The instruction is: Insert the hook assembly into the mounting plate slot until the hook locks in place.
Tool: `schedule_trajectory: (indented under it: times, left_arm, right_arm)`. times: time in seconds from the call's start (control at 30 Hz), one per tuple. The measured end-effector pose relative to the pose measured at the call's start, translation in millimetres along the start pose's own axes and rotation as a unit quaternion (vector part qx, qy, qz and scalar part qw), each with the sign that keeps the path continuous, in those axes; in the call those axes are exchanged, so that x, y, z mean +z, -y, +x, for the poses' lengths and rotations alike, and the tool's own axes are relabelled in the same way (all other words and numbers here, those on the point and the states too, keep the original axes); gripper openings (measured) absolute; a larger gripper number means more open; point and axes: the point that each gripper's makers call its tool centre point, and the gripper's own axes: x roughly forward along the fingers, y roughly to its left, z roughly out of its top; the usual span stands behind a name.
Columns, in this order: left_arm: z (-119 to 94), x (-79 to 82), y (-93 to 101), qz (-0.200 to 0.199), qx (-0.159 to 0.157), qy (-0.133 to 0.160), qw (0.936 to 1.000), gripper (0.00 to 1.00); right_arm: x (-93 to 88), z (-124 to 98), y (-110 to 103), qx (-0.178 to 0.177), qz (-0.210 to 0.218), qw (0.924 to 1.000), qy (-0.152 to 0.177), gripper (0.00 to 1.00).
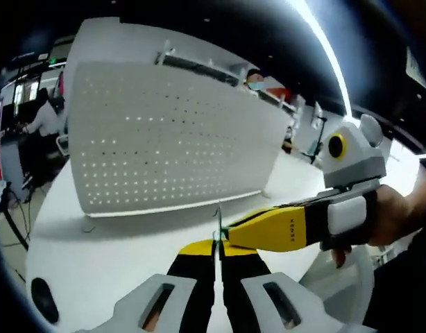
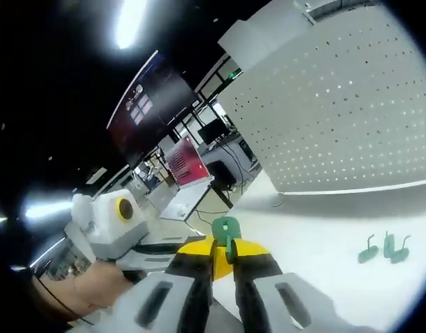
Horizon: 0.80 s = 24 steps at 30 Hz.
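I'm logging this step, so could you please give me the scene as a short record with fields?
Left tool: shut on green hook
Right tool: shut on green hook
Green hook: pinched between both tools, held off the table
Pegboard: upright on white table, hook not yet inserted
Spare hooks: green, lying on table before the pegboard

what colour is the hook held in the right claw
Green; the hook shows best in the right gripper view, pinched in the right claw.
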Motion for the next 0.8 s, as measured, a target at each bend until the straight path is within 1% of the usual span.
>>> schedule_trajectory:
  times: [0.07,0.1,0.13,0.17,0.2,0.27,0.33,0.47,0.53,0.6,0.67,0.7,0.77,0.8]
  left_arm:
    - [1,2.8,1.0,0.004,-0.005,0.005,1.0,0.01]
    - [1,3.8,1.4,0.014,-0.005,0.006,0.9999,0.01]
    - [1,4.0,2.4,0.026,-0.006,0.003,0.9996,0.01]
    - [1,4.7,1.0,0.06,0.002,0.002,0.9982,0.01]
    - [1,3.7,1.2,0.071,0.005,-0.002,0.9975,0.01]
    - [2,1.4,1.3,0.065,0.009,-0.007,0.9978,0.01]
    - [1,2.2,0.0,0.062,0.008,-0.004,0.9981,0.01]
    - [0,7.6,-2.1,0.067,0.01,0.006,0.9976,0.01]
    - [1,8.2,-2.6,0.069,0.01,0.005,0.9976,0.01]
    - [1,7.5,-1.8,0.07,0.009,0.004,0.9975,0.01]
    - [0,8.4,-0.1,0.065,0.005,0.007,0.9979,0.01]
    - [-1,9.4,0.7,0.059,0.003,0.008,0.9982,0.01]
    - [-1,10.6,1.2,0.057,0.002,0.007,0.9983,0.01]
    - [-1,12.1,1.3,0.055,0.003,0.01,0.9984,0.01]
  right_arm:
    - [2.3,-1,0,0.002,-0.005,1.0,0.0,0.04]
    - [2.4,-1,1,0.001,-0.009,1.0,0.0,0.03]
    - [2.0,0,2,0.001,-0.009,1.0,-0.001,0.02]
    - [1.2,0,2,0.001,-0.003,1.0,-0.002,0.02]
    - [-0.4,0,3,-0.001,0.005,1.0,-0.003,0.01]
    - [-1.7,0,3,-0.002,0.004,1.0,-0.003,0.01]
    - [-1.5,0,2,-0.001,0.001,1.0,-0.006,0.01]
    - [3.3,2,0,0.004,-0.002,1.0,0.003,0.0]
    - [3.5,2,1,0.001,0.002,1.0,0.004,0.0]
    - [2.7,2,0,-0.002,-0.003,1.0,0.004,0.0]
    - [3.0,-1,-1,-0.004,-0.008,0.9999,0.01,0.0]
    - [4.8,-2,-1,-0.008,-0.004,0.9997,0.021,0.0]
    - [5.5,-3,0,-0.014,0.002,0.9994,0.032,0.0]
    - [8.1,-2,0,-0.017,0.001,0.9989,0.045,0.0]
